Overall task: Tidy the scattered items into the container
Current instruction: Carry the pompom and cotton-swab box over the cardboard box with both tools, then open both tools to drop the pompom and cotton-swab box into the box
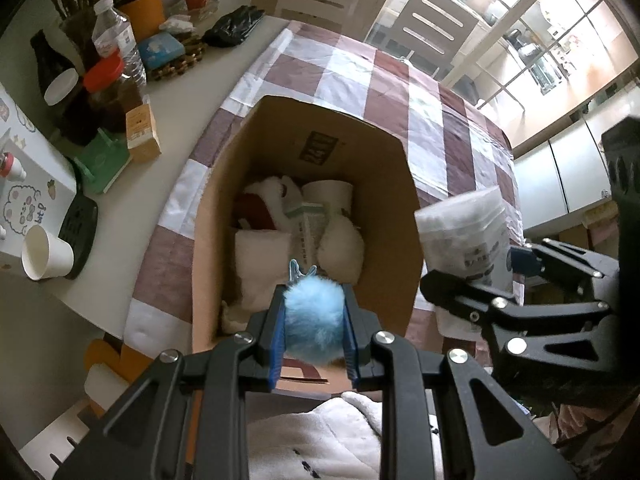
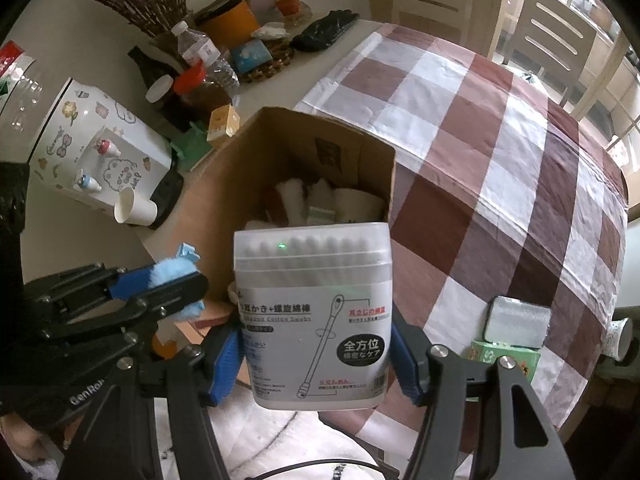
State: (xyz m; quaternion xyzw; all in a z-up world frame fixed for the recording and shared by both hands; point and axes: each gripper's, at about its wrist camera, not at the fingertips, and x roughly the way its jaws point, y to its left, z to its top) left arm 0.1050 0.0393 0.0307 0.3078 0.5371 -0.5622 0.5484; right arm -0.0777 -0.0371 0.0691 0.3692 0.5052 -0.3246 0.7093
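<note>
Pompom clamped in left hand-held gripper; right hand-held gripper clamps swab box.

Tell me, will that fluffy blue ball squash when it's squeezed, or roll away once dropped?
The blue pom-pom probably squashes easily: its fur bulges around the left tool clamping it. It looks very light. Dropped into the cardboard box, it likely settles on the soft items rather than rolling.

- A home dining room.
- Checked cloth covers the table.
- Wooden chairs stand by the window.
- Water bottle, paper cup, stickered dispenser.
</note>
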